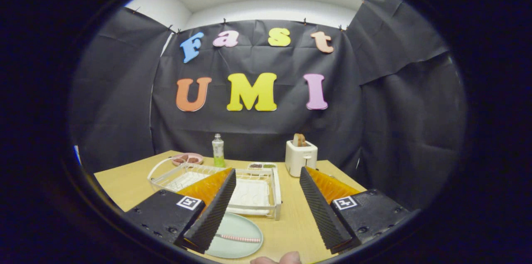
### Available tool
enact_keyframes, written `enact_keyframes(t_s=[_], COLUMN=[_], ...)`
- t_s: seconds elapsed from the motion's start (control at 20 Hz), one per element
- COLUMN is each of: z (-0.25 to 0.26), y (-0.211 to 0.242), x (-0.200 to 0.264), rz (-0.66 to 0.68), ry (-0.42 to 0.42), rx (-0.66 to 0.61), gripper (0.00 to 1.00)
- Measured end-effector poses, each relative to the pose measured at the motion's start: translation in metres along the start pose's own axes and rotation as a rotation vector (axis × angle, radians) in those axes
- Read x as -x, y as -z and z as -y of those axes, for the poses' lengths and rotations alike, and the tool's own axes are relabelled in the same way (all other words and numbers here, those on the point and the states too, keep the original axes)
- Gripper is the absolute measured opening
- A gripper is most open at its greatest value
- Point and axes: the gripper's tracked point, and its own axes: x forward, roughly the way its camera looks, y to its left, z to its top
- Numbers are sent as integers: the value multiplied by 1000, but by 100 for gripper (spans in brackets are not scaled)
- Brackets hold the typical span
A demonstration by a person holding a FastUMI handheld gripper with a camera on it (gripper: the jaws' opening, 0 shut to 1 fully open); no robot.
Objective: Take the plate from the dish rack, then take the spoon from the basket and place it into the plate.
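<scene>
Tongs spread apart, empty, spoon lying in plate, no legible labels

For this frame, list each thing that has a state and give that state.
gripper: open, fingers apart, holding nothing
plate: flat on the table, out of the dish rack
spoon: lying in the plate
dish rack: no plate in it
toaster: upright, toast sticking up
bottle: upright, capped

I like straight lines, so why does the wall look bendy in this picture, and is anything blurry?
Gripper view: the fisheye lens bows the booth wall and table; the open gripper looks huge up close; the plate and spoon stay fairly sharp; ceiling light glares.
</scene>
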Motion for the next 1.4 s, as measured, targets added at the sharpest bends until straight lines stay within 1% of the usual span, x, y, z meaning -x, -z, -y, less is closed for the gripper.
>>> enact_keyframes(t_s=[0.1, 0.35, 0.6, 0.8, 1.0, 1.4], z=[2, 12, 12, 9, 10, 7], y=[0, -3, 0, 6, 7, 10], x=[11, 17, 14, 9, 7, 5], rz=[12, 32, 40, 13, 15, 6], ry=[15, 56, 59, 56, 69, 65], rx=[0, 7, -7, -8, -3, -6], gripper=[99, 99, 100, 100, 100, 100])
